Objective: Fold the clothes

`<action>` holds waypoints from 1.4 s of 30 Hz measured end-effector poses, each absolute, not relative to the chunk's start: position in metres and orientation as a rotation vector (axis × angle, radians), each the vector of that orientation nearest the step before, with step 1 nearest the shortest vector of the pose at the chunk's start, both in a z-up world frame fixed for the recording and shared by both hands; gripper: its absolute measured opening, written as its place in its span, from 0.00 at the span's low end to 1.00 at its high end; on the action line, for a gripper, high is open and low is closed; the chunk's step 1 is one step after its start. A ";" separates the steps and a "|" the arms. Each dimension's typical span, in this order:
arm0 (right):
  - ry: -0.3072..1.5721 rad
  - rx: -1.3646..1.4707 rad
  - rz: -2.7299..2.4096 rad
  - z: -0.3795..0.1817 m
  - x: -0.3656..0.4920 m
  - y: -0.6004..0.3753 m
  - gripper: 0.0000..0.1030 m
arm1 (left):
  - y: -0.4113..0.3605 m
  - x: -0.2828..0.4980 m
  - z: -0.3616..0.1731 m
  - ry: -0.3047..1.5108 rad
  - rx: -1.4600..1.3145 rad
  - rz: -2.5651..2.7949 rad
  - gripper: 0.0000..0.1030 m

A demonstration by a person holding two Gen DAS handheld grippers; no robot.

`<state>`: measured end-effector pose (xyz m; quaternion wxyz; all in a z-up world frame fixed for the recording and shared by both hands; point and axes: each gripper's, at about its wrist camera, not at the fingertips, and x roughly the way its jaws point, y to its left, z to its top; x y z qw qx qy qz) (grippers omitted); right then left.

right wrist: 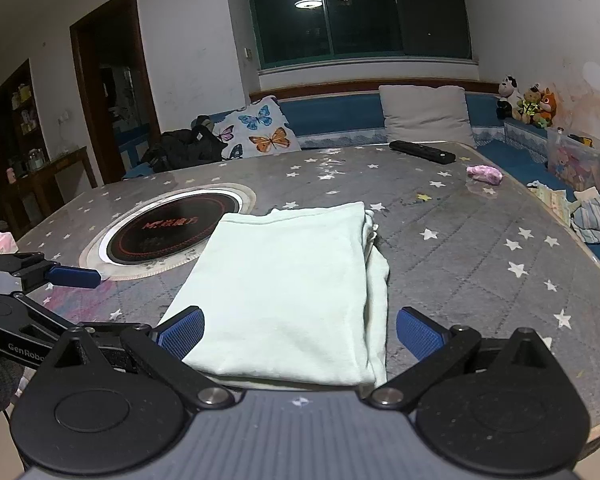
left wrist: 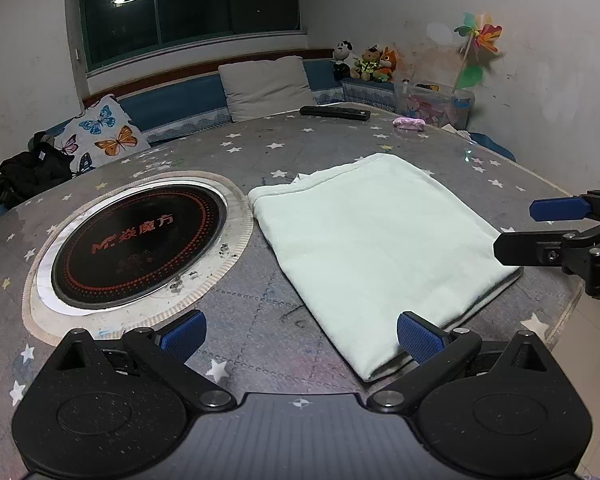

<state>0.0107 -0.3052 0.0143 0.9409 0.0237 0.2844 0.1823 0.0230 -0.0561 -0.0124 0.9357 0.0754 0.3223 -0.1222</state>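
A pale mint garment [left wrist: 372, 248] lies folded into a flat rectangle on the grey star-patterned table [left wrist: 260, 152]. My left gripper [left wrist: 300, 338] is open at the cloth's near corner, and its right pad [left wrist: 418, 338] sits over the cloth's edge. In the left wrist view my right gripper [left wrist: 516, 228] is open at the cloth's right edge. In the right wrist view the garment [right wrist: 292, 280] shows stacked layers along its right side. My right gripper [right wrist: 300, 334] is open with the cloth's near edge between its fingers. My left gripper [right wrist: 116, 300] is open to the left of the cloth.
A round black induction hob [left wrist: 140, 240] is set into the table left of the cloth. A black remote [left wrist: 334, 113] and a small pink item [left wrist: 410, 123] lie at the far side. The table edge [left wrist: 572, 304] curves close on the right. Cushions and plush toys [left wrist: 366, 62] line the bench behind.
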 end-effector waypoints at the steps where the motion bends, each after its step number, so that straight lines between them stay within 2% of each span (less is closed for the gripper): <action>1: 0.580 0.048 0.373 0.014 0.011 -0.305 1.00 | -0.056 0.023 -0.013 0.658 0.154 -0.249 1.00; 42: 0.614 0.048 0.382 0.002 0.015 -0.300 1.00 | -0.062 0.030 -0.022 0.695 0.139 -0.266 1.00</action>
